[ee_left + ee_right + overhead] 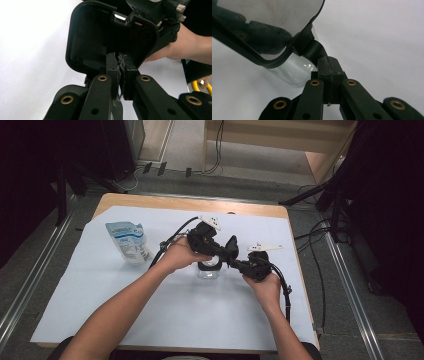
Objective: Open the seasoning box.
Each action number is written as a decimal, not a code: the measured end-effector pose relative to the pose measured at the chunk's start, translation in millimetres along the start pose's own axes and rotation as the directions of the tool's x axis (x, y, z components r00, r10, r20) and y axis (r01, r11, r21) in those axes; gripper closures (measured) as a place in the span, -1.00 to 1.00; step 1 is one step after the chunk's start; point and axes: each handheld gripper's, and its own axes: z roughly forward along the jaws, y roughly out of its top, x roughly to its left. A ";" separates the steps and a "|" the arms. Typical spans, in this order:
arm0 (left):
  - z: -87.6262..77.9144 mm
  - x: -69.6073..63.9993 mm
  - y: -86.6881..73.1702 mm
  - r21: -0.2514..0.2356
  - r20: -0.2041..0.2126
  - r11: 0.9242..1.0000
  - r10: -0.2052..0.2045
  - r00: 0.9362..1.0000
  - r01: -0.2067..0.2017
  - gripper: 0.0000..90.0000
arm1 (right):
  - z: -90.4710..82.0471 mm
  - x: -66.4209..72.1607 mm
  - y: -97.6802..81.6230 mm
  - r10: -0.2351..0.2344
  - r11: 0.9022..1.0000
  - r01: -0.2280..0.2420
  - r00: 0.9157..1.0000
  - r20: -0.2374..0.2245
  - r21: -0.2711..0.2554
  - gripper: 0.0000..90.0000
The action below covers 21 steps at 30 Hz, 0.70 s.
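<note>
Left gripper (226, 251): jaws closed on the black lid (100, 37).
Right gripper (329, 75): jaws pinch the lid's tab.
Glass jar (209, 270): directly beneath both jaws.
Risk: uneven pulling may topple the jar.

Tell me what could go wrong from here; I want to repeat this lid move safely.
1. The left gripper and right gripper each pinch only a thin edge tab of the black-framed lid, so either grip might slip.
2. Neither gripper holds the clear container under the lid, so pulling on the lid could tip it or drag it across the white sheet.
</note>
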 end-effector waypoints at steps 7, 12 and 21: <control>-6.0 1.6 -2.6 -0.011 0.002 1.000 -0.012 1.000 0.012 0.90 | 0.1 0.7 0.3 -0.002 1.000 0.002 1.000 -0.008 0.001 1.00; -15.1 1.7 -6.3 -0.015 -0.005 0.999 -0.032 0.999 0.031 0.74 | -2.5 1.4 0.7 0.001 1.000 -0.001 1.000 -0.020 -0.003 1.00; -36.2 -1.5 -17.2 -0.037 -0.038 0.999 -0.037 0.999 0.036 0.29 | -7.2 3.7 -0.5 0.000 1.000 0.000 1.000 -0.024 -0.008 0.94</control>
